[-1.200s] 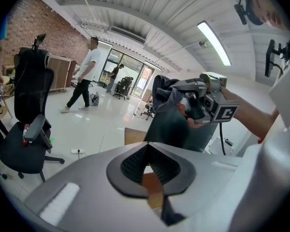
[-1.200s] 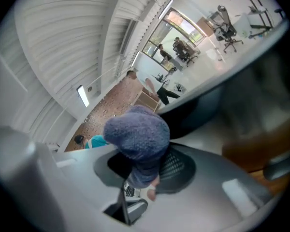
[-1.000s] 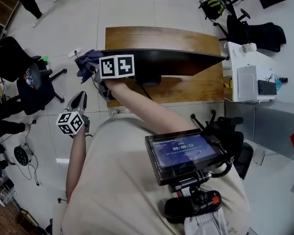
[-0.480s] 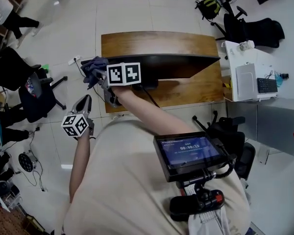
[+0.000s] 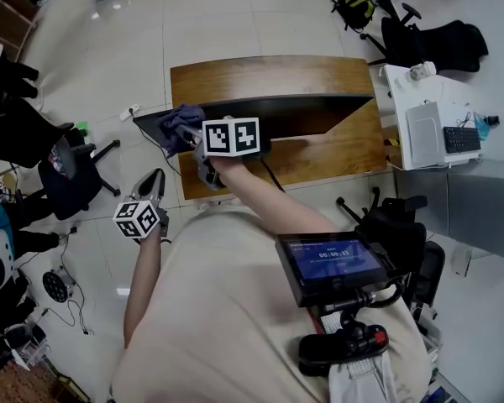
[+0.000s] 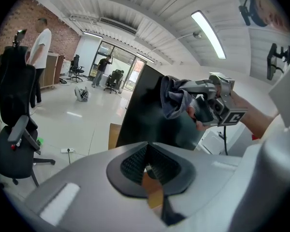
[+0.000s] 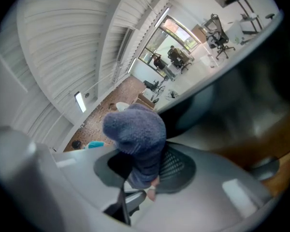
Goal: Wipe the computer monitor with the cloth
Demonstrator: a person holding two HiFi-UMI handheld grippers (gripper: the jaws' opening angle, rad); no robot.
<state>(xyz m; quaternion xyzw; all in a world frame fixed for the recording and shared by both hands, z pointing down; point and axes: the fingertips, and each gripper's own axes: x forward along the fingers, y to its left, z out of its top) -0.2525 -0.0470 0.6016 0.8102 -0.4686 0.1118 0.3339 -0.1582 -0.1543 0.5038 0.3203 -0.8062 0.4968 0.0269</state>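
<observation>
The black monitor [image 5: 319,103] stands on a wooden desk [image 5: 269,70], seen edge-on from above. A grey-blue cloth [image 5: 181,121] is pressed against the left part of its screen, and my right gripper [image 5: 193,134] is shut on it. In the left gripper view the cloth [image 6: 175,94] bunches against the dark screen [image 6: 145,112] ahead of the right gripper [image 6: 210,105]. In the right gripper view the cloth [image 7: 135,132] fills the jaws. My left gripper [image 5: 154,179] hangs lower left, off the desk, shut and holding nothing.
A black office chair [image 5: 67,162] stands on the floor at left. A white side table [image 5: 437,116] with a keyboard is at right, and another black chair [image 5: 395,225] is beside me. People stand far off at left [image 6: 38,57].
The right gripper has slid the cloth from the monitor's left edge to the right along the screen. The left gripper has stayed low at the left.
</observation>
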